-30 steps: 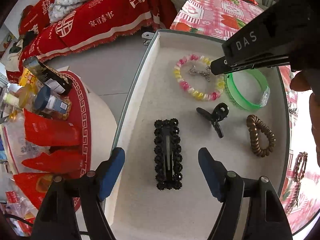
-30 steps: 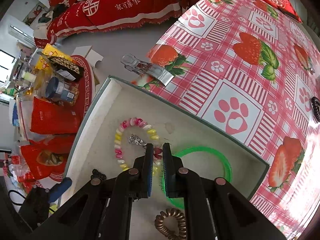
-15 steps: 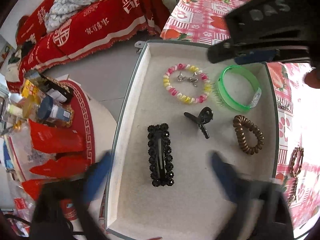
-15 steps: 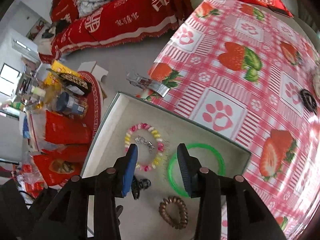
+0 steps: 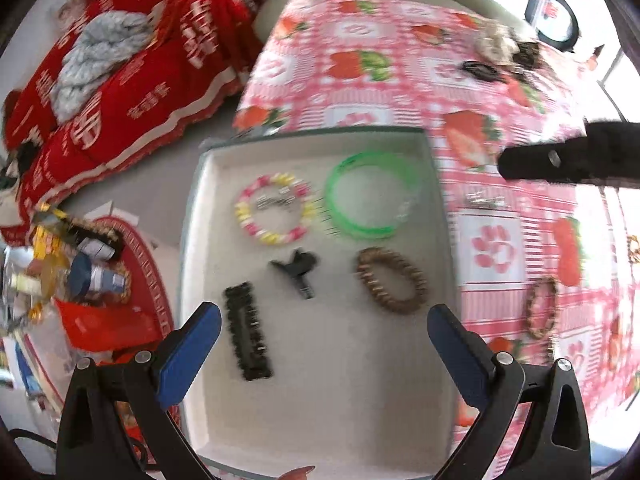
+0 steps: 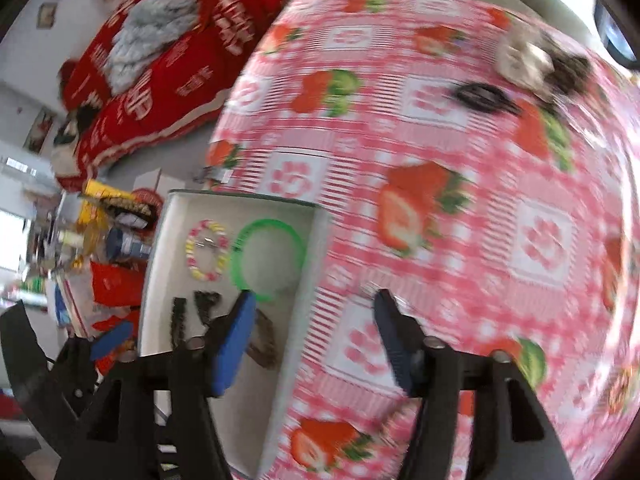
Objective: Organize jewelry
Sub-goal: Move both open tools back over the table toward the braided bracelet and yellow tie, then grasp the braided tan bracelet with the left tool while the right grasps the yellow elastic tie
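Observation:
A white-lined tray (image 5: 192, 240) holds a pink-and-yellow beaded bracelet (image 5: 244, 216), a green bangle (image 5: 340, 216), a small black claw clip (image 5: 296, 268), a black rhinestone hair clip (image 5: 248, 332) and a brown spiral hair tie (image 5: 368, 280). My left gripper (image 5: 323, 314) hangs wide open above the tray's near half, holding nothing. My right gripper (image 6: 316, 298) is over the tray's right rim (image 6: 316, 240) and the tablecloth. Its jaws are opening and nothing lies between them. The green bangle (image 6: 240, 240) and beaded bracelet (image 6: 192, 256) lie to its left.
The strawberry-print tablecloth (image 6: 440, 160) carries loose pieces: a small silver item (image 5: 484, 200), a brown bracelet (image 5: 540, 308), a black hair tie (image 6: 480, 96) and a far cluster (image 5: 496, 44). Left of the tray stand a snack-covered round stand (image 5: 100, 280) and a red-covered sofa (image 5: 120, 92).
My right gripper went from shut over the bracelet and bangle to open, and swung right, off the tray. My left gripper widened and drew up and back from the black hair clip.

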A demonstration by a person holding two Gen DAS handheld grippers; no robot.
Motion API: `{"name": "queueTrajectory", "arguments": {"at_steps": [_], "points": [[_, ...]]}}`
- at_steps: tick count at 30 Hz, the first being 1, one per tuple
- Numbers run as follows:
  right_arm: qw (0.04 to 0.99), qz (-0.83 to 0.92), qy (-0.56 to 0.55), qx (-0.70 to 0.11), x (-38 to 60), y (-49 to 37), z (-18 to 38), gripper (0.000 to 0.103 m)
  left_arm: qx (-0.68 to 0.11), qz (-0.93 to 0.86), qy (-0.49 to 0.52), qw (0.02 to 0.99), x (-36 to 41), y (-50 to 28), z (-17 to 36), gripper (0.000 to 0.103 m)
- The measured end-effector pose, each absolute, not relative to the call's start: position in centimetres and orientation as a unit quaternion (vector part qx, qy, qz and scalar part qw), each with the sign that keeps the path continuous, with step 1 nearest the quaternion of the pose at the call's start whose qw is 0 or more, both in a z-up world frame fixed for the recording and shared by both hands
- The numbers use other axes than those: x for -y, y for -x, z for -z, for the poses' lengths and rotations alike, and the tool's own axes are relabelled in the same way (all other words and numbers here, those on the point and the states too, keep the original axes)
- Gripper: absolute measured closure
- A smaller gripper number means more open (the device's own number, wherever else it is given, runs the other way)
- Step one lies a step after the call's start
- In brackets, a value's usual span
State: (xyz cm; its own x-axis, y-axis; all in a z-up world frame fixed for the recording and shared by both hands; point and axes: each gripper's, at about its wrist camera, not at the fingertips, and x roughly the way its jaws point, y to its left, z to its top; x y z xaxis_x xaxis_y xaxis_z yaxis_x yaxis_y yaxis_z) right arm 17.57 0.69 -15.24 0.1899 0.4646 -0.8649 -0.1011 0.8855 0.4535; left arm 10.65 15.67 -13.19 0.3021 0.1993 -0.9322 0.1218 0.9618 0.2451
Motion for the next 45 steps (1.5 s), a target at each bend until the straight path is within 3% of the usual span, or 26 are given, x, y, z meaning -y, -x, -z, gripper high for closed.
{"name": "queueTrajectory", "arguments": {"at_steps": [14, 23, 45], "points": [[0.732, -0.019, -0.227, -0.642, 16.2, -8.9, 19.3, 0.03, -0.604, 0.072, -0.137, 0.782, -6.9, -11.1, 14.2, 0.0], [0.714, 0.062, -0.253, -0.65, 24.1, -5.2, 21.6, 0.03, -0.629, 0.123, -0.165, 0.75, -1.0, -9.4, 17.5, 0.0], [0.719, 0.131, -0.242, -0.638, 33.2, -5.6, 25.1, 0.03, -0.679, 0.078, -0.191, 0.705, 0.9, -10.5, 24.2, 0.003]]}}
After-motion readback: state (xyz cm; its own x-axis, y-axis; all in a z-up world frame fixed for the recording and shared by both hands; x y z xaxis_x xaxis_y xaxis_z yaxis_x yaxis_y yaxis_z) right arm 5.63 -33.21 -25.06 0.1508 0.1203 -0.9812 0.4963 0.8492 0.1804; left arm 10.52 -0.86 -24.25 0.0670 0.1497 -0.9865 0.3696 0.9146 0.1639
